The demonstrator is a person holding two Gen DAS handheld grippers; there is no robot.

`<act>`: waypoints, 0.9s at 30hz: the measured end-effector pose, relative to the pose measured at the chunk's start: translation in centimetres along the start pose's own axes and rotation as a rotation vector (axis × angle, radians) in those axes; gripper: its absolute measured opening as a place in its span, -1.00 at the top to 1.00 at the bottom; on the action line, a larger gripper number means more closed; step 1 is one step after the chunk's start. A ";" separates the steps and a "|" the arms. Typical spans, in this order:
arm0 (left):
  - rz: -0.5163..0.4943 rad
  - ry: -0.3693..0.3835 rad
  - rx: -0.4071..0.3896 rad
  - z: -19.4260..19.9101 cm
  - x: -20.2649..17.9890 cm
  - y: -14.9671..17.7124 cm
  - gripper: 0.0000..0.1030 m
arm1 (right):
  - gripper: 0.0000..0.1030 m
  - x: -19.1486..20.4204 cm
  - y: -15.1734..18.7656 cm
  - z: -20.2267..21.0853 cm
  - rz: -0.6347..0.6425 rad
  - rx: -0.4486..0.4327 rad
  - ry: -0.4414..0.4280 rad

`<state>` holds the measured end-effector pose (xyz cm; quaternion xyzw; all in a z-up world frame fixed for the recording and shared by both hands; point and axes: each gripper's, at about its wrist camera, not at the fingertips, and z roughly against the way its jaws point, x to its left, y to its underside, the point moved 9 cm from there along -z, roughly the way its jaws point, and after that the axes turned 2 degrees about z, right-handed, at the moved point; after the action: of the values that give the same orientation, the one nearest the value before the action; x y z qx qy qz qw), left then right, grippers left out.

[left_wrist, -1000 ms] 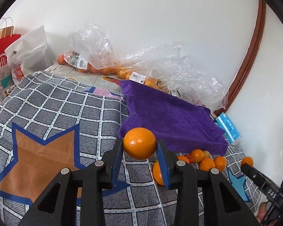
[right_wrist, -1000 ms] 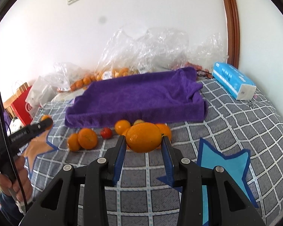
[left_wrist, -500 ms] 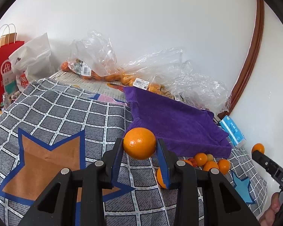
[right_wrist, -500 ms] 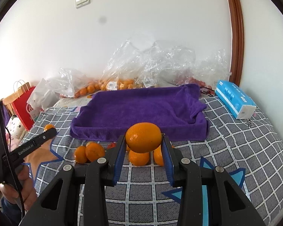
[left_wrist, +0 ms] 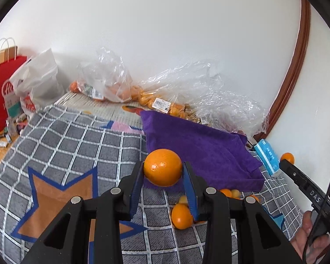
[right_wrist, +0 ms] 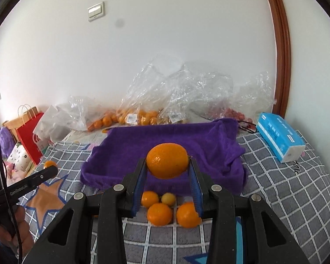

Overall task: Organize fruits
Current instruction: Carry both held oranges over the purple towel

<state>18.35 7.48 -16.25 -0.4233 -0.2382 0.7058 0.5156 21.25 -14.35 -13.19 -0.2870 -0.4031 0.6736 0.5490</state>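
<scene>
1. Left gripper [left_wrist: 162, 172]: its blue pads are clamped on a round orange [left_wrist: 162, 167], one pad on each flank. The fruit is held clear of the bed.

2. Right gripper [right_wrist: 167, 165]: its pads are likewise clamped on a second orange, slightly oval [right_wrist: 167, 160], held in the air at the fingertips.

3. Purple towel [right_wrist: 176, 140]: seen from the right gripper it lies at twelve o'clock, directly beyond the held fruit, spread flat with raised edges. From the left gripper the same towel sits at about one o'clock.

4. Loose fruit [right_wrist: 159, 213]: a small cluster of oranges and one paler yellow fruit rests on the bedcover just in front of the towel's near edge, below the right gripper's fingers at six o'clock.

5. Checked grey bedcover [left_wrist: 81, 145]: it carries orange and blue star patterns and underlies everything noted.

6. Clear plastic bags [right_wrist: 165, 101]: against the wall at twelve o'clock behind the towel, several holding more oranges with price labels.

7. Blue tissue pack [right_wrist: 279, 138]: at two o'clock from the right gripper, just beside the towel's right end.

8. Red paper bag [left_wrist: 2, 92]: at nine o'clock from the left gripper, beside the bed edge, with a white plastic bag next to it.
</scene>
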 end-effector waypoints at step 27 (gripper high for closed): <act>-0.030 0.016 0.112 -11.4 -4.4 -3.9 0.35 | 0.27 -4.6 -4.2 -9.7 -0.031 0.004 0.009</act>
<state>30.49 3.65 -17.68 -0.3958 -0.2002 0.7069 0.5509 32.50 -16.25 -14.82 -0.2827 -0.4037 0.6645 0.5617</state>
